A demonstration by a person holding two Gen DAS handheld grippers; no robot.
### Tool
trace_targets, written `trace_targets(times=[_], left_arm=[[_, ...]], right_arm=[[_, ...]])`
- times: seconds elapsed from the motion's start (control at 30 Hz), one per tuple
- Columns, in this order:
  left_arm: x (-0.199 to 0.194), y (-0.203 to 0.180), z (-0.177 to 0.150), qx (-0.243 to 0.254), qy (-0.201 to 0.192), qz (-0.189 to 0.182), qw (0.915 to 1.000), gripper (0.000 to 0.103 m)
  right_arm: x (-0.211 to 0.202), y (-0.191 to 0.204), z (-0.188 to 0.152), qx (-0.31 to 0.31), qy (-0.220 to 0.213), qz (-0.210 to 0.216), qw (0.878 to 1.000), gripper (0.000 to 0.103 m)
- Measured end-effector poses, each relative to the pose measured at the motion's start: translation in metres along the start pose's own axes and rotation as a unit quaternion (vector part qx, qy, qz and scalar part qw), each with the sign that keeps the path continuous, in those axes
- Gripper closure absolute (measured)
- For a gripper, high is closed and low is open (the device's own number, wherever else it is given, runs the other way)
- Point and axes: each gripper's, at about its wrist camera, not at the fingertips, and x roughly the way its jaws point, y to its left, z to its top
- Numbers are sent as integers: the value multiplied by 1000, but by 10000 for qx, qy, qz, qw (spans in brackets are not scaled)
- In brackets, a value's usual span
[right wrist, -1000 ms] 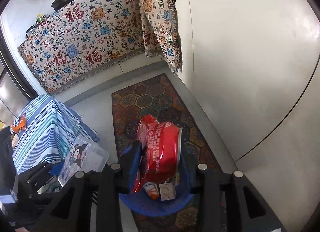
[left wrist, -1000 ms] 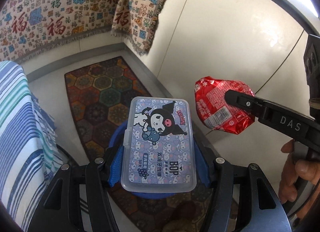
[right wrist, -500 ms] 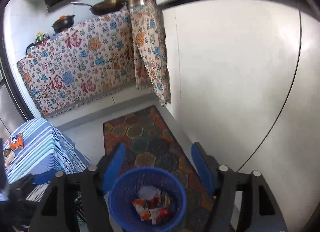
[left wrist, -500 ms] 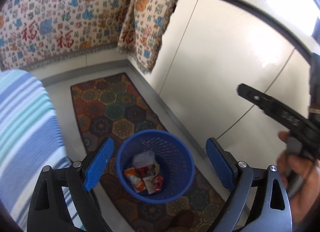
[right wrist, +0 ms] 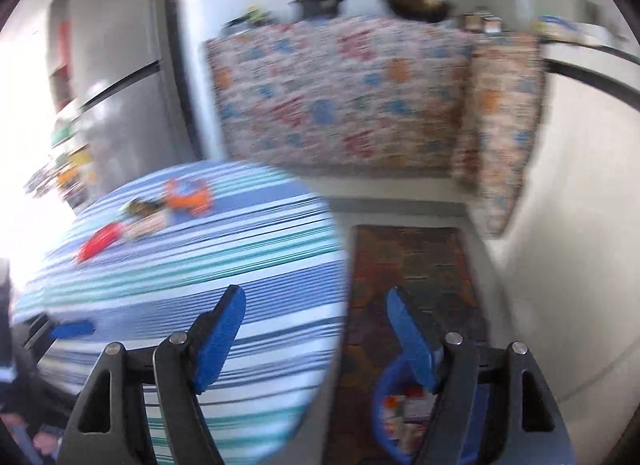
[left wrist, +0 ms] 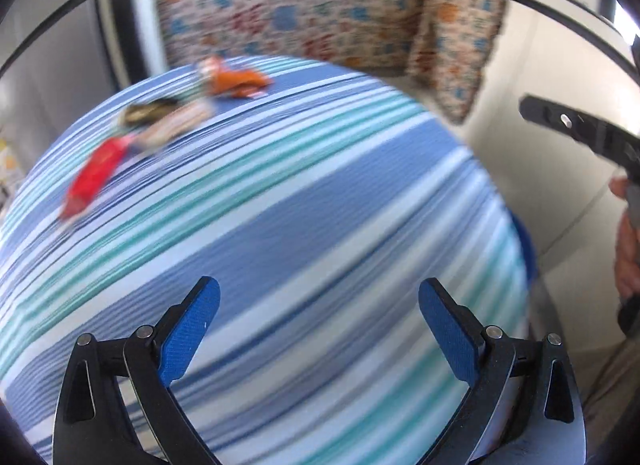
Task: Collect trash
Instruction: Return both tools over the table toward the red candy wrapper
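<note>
Blurred trash lies at the far side of the striped table [left wrist: 320, 205]: a red wrapper [left wrist: 94, 175], a beige packet [left wrist: 176, 121] and an orange wrapper [left wrist: 236, 81]. My left gripper [left wrist: 319, 289] hangs over the table's near part, its jaws opening with nothing between them. My right gripper [right wrist: 315, 293] is open and empty, above the table edge [right wrist: 328, 305] and the rug. In the right wrist view the red wrapper [right wrist: 100, 247] and orange wrapper [right wrist: 188, 197] show far left. The blue bin [right wrist: 384, 397] with trash inside sits low, behind the right finger.
A patterned cloth [right wrist: 340, 97] drapes the counter at the back, with pots on top. A hexagon-patterned rug [right wrist: 412, 265] runs between the table and white cabinets [right wrist: 580, 225]. A steel fridge [right wrist: 120, 97] stands at the left. A hand [left wrist: 628, 249] holds the right gripper's handle.
The plastic box and the red wrapper left the jaws and lie in the bin. Both grippers opened wide, then swung left from the bin to the striped table.
</note>
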Motion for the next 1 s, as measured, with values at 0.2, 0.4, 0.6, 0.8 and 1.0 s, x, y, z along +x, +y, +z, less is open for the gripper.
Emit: trace_targets(times=[0.2,0.4,0.6,0.8,1.0], left_arm=[[12,76,-11,-534,213,523,9970,3],[16,119,-12,-538,195,692,9960,0],[27,147,0,-447,174,632,9968,0],[28,167,4,-430,153,564,9974,0],[28,166,4,-308,159,514,9981,0]], right_arm=[[47,84,-16,-758,594,341,9948,28],[75,107,-24,-940,891,259,9912,28],[90,112,-26,-917,1019,264,9902,28],[122,122,2,-599,1199,191,9908,26],[175,150,59,403,1418,578,9874,28]])
